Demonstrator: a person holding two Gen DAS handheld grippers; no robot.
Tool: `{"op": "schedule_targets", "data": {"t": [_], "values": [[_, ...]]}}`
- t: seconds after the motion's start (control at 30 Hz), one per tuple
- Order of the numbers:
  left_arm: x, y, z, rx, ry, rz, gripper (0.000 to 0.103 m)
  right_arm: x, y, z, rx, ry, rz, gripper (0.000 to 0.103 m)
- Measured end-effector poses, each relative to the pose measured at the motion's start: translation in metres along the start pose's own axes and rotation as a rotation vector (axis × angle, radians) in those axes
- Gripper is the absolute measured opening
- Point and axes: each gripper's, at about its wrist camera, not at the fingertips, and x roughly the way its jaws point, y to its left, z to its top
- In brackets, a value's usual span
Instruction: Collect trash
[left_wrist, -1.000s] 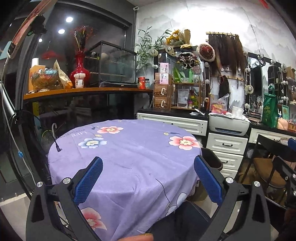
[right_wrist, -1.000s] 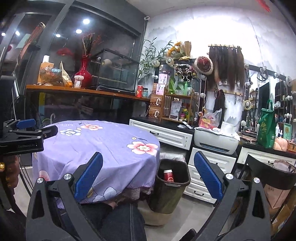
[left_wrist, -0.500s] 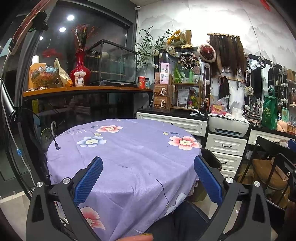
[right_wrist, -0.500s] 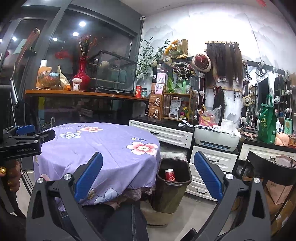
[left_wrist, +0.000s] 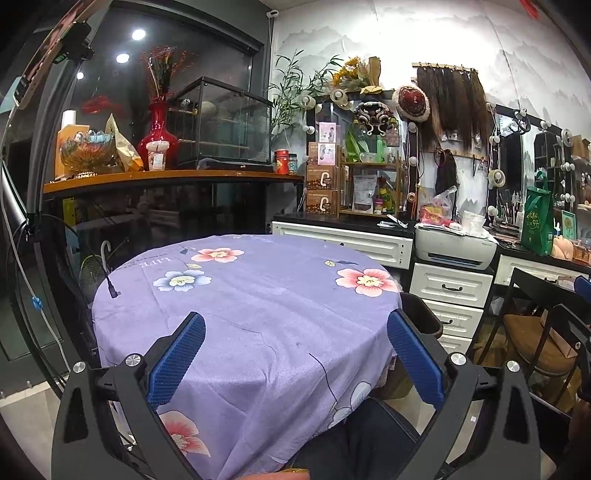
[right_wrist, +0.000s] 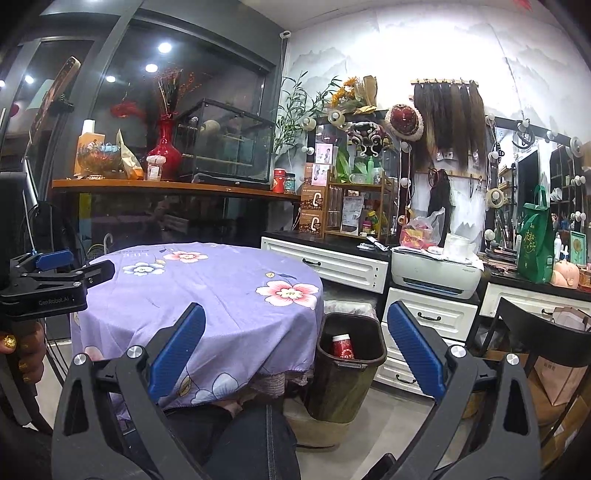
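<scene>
Down at 6 o'clock from the drawers, your trash bin (right_wrist: 347, 369) stands on the floor just beside the desk (right_wrist: 221, 291), a red cup (right_wrist: 341, 346) inside. Printer (right_wrist: 436, 273) sits at 2 o'clock. Your right tongs (right_wrist: 295, 347) gape wide, empty, hovering short of the bin. Your left tongs (left_wrist: 295, 354) hover wide open, empty, above the purple cloth.

Makeup studio: bulb-lit mirrors (left_wrist: 511, 155), hanging hairpieces (left_wrist: 452, 99).
</scene>
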Motion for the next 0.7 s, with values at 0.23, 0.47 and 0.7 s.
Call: {"op": "schedule_targets", "data": {"t": [0.23,0.47,0.7], "values": [[0.0006,-0.0006,-0.0001,0.008,0.001,-0.005,0.098,0.0003,0.0008,-0.0006,0.004,0.000,0.004,0.097],[0.0002,-0.0013,-0.0003,0.009,0.001,-0.006,0.098,0.0011,0.0023,-0.0008,0.008,0.001,0.007,0.097],[0.0003,-0.0025,-0.0002,0.013,0.001,-0.008,0.098,0.0010,0.0044,-0.0008,0.005,0.002,0.005,0.097]]}}
